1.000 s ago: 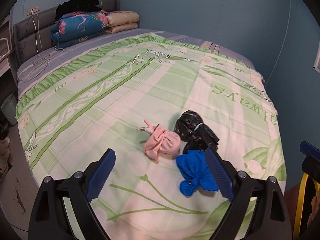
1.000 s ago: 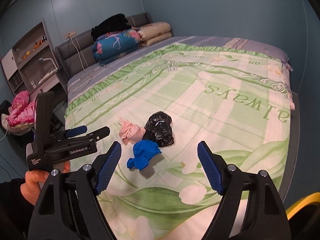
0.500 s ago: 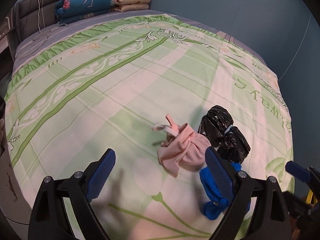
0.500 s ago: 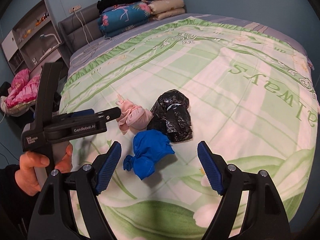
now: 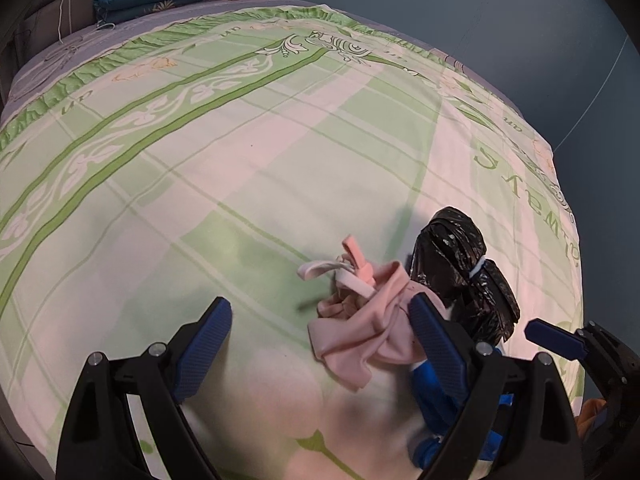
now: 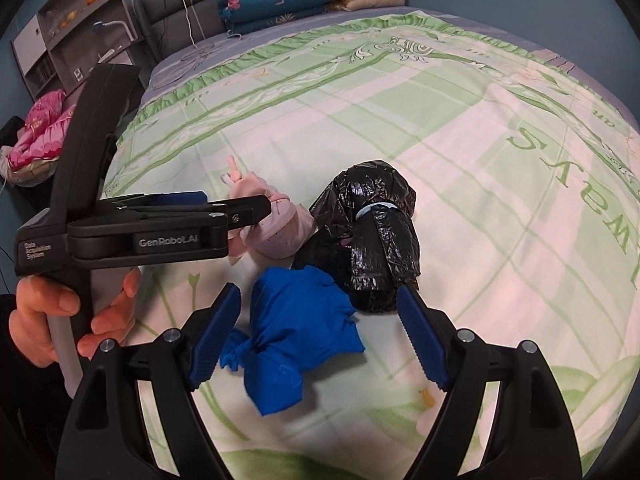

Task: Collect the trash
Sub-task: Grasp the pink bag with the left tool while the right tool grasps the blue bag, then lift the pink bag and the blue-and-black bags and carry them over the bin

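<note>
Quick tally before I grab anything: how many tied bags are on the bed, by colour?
Pink bag: 1
Black bag: 1
Blue bag: 1
Total: 3 bags, clustered together on the bedspread.

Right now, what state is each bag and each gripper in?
pink bag: tied, lying on the bedspread, not gripped.
black bag: tied with a band, lying on the bedspread.
blue bag: knotted, lying on the bedspread, not gripped.
left gripper: open, at the pink bag.
right gripper: open, over the blue bag.
</note>
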Action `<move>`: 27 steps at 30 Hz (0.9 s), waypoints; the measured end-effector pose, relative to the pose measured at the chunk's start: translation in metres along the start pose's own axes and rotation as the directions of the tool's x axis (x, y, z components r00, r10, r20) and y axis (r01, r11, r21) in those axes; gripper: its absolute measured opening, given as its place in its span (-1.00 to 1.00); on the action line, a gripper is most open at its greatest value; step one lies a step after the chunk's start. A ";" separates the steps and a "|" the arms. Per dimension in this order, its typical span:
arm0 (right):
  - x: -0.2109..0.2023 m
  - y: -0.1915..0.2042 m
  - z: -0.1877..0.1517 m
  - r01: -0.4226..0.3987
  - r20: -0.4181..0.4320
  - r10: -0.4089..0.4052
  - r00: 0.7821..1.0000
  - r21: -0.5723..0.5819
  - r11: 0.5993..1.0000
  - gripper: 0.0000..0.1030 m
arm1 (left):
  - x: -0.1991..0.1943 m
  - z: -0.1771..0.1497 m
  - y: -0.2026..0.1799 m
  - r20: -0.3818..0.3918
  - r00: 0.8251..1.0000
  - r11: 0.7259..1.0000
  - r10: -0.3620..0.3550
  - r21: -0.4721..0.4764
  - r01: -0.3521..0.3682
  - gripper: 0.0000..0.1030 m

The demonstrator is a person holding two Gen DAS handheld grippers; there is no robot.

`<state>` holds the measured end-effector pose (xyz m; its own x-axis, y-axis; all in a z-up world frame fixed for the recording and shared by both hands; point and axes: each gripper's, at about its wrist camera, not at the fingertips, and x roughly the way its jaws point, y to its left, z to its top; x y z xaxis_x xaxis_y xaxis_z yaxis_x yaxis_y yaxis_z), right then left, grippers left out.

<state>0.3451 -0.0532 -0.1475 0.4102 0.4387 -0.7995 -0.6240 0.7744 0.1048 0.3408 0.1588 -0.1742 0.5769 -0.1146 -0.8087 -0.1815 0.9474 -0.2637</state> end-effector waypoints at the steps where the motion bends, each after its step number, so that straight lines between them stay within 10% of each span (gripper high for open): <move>1: 0.003 0.000 0.001 0.001 -0.006 -0.001 1.000 -0.001 1.000 0.48 | 0.002 0.000 0.001 -0.005 1.000 1.000 -0.011 -0.004 0.011 0.67; 11: 0.034 -0.006 0.007 -0.001 -0.073 0.002 0.997 0.010 1.000 0.46 | 0.013 -0.001 0.007 -0.003 0.998 0.997 -0.069 0.016 0.069 0.31; 20: 0.046 -0.001 0.016 -0.005 -0.095 0.003 0.995 -0.023 1.000 -0.12 | 0.015 0.000 0.008 -0.025 0.981 0.982 -0.191 -0.009 0.191 -0.57; 27: 0.045 0.001 0.021 -0.017 -0.088 0.015 0.996 -0.025 1.000 -0.56 | 0.010 -0.001 0.007 -0.013 0.976 0.977 -0.216 -0.002 0.216 -0.64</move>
<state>0.3769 -0.0230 -0.1714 0.3409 0.4085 -0.8467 -0.6472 0.7552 0.1038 0.3450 0.1640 -0.1848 0.5923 -0.3199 -0.7395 -0.0547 0.8997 -0.4330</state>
